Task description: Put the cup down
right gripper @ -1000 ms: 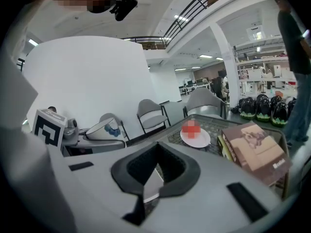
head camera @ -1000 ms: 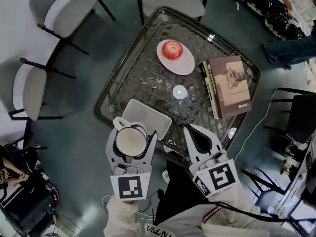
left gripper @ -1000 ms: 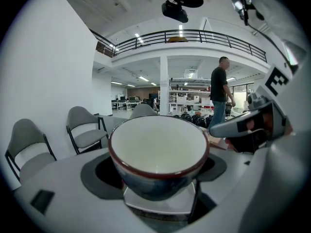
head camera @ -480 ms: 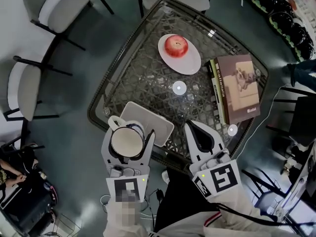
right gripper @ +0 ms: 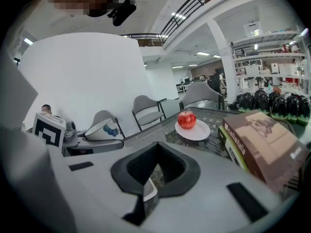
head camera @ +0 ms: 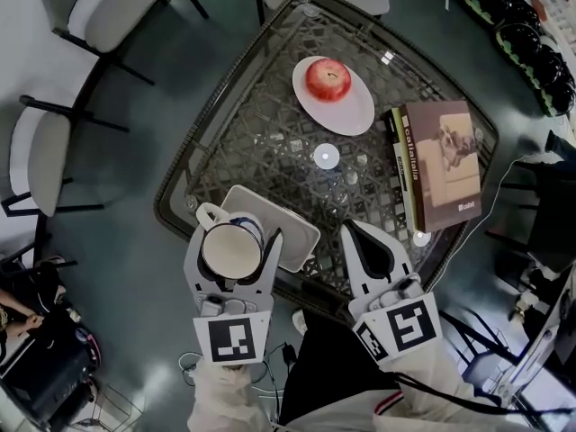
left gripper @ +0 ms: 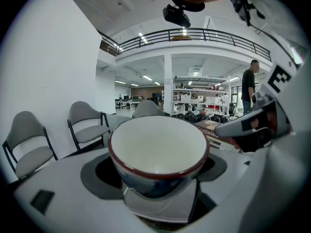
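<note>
Widest of all: glass tabletop over a woven lattice. Along its right edge, a thick hardback book. At the near edge, right gripper, jaws pressed together on nothing. Beside it, left gripper, clamped round the bowl of a ceramic cup. Held upright and empty just above the near-left edge, overlapping the near corner of a square white dish. Toward the far corner, a round plate bearing a red apple. Mid-tabletop, a small white disc.

Probably stiff, glazed, slippery and easily chipped; light while empty. Glass or china underneath, so best lowered level and gently before opening. Gripping across the bowl below the rim looks sound, with handle free of the jaws, turned far-left.
</note>
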`<action>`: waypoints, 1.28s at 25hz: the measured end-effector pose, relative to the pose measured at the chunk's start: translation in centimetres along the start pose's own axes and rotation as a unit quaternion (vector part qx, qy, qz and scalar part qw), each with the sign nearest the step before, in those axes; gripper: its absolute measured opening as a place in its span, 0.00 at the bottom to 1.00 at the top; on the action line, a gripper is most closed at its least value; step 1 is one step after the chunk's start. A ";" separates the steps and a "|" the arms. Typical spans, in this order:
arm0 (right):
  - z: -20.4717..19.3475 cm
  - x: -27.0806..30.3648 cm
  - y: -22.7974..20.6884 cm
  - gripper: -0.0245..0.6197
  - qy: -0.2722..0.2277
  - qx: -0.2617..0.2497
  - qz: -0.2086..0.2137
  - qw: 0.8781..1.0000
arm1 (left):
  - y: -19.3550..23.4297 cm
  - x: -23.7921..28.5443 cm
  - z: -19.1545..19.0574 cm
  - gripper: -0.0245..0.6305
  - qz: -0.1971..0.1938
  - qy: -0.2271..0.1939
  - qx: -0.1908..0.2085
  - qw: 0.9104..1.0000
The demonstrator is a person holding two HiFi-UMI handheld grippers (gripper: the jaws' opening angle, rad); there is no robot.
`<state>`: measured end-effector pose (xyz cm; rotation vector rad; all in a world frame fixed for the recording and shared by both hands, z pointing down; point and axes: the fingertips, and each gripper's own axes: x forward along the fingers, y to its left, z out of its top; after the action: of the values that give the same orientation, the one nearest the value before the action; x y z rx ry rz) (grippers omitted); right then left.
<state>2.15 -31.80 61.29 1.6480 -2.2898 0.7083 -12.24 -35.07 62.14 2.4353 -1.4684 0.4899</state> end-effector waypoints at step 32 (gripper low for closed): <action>-1.3 3.3 -1.2 0.05 0.026 0.009 0.003 1.000 | 1.4 3.3 -4.3 0.67 0.014 0.018 -0.021 1.000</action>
<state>2.02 -34.17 64.24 1.6136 -2.2595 0.7661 -12.70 -36.73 67.44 2.3647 -1.4857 0.5008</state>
